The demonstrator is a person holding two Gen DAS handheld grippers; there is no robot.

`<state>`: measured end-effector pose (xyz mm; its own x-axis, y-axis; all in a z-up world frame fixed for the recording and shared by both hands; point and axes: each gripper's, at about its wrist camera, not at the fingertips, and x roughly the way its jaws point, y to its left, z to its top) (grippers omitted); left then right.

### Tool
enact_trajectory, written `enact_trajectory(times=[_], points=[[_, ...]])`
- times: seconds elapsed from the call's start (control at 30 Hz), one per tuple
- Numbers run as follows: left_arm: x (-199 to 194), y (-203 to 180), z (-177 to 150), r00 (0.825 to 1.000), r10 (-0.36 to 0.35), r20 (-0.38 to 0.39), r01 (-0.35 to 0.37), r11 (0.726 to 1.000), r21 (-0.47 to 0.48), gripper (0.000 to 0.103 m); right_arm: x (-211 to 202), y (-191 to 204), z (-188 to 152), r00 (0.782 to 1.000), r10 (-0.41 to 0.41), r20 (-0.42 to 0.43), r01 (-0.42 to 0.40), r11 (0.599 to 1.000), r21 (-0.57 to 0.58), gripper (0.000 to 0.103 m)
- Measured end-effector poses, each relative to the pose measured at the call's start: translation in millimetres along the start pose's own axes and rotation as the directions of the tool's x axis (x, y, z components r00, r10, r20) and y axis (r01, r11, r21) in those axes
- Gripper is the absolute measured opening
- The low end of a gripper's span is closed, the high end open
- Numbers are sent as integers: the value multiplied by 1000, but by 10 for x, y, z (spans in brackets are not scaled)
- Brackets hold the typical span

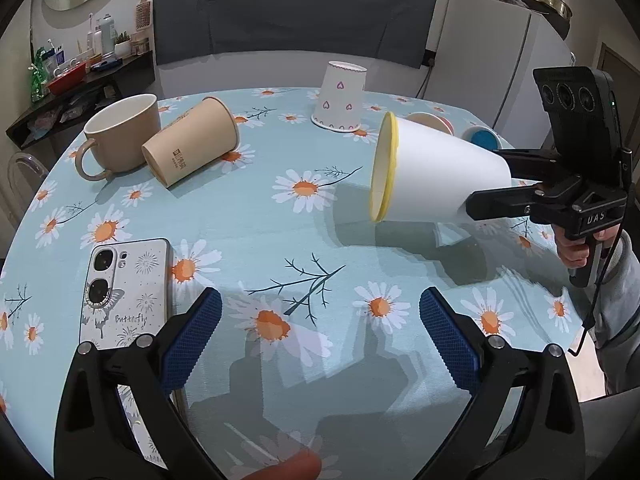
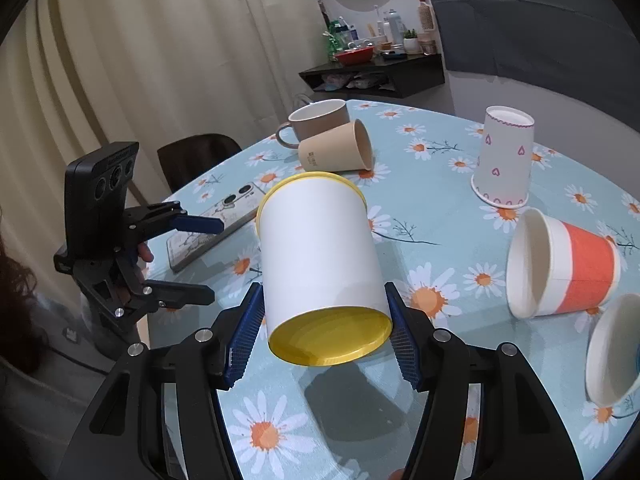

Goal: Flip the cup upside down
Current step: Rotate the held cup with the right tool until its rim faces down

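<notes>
Daisy-print round table (image 1: pixel 240 216): right gripper (image 2: pixel 324 320) jaws clamp the yellow-rimmed white paper cup (image 2: pixel 320 248) mid-flip, next rim-down placement; left gripper (image 1: pixel 320 332) jaws wide, empty.

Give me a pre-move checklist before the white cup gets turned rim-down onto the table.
1. Grip: right gripper has both pads against the white cup near its base: ok.
2. Cup clear of the table: held in the air, lying sideways, shadow below: ok.
3. Left gripper out of the way: open, holding nothing, apart from the cup: ok.
4. Landing spot below the cup: bare cloth visible: ok.
5. Neighbours: phone and tan paper cup lie well aside: ok.
6. Cup contents: interior not visible: cannot tell.
</notes>
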<state>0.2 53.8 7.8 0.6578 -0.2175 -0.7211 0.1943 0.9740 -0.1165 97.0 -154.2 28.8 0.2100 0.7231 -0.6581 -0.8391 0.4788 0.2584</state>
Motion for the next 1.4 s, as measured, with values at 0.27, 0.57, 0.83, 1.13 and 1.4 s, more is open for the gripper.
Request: enact_trajectory(times=[0.27, 0.57, 0.83, 1.13, 1.4], points=[[23, -159, -21, 1000, -20, -5, 20, 999, 31, 97, -174, -37, 139, 935, -268, -233, 265, 963, -46, 56], [206, -347, 73, 998, -57, -32, 59, 994, 87, 97, -254, -88, 318, 809, -379, -448, 414, 910, -22, 56], [395, -403, 212, 998, -56, -22, 58, 996, 74, 97, -142, -15, 361, 708, -381, -594, 453, 891, -31, 56], [519, -411, 231, 999, -17, -33, 20, 996, 91, 97, 126, 9, 394, 555, -381, -740, 473, 876, -96, 56], [542, -431, 214, 999, -16, -51, 21, 993, 115, 97, 372, -45, 524, 515, -332, -790, 441, 893, -88, 56]])
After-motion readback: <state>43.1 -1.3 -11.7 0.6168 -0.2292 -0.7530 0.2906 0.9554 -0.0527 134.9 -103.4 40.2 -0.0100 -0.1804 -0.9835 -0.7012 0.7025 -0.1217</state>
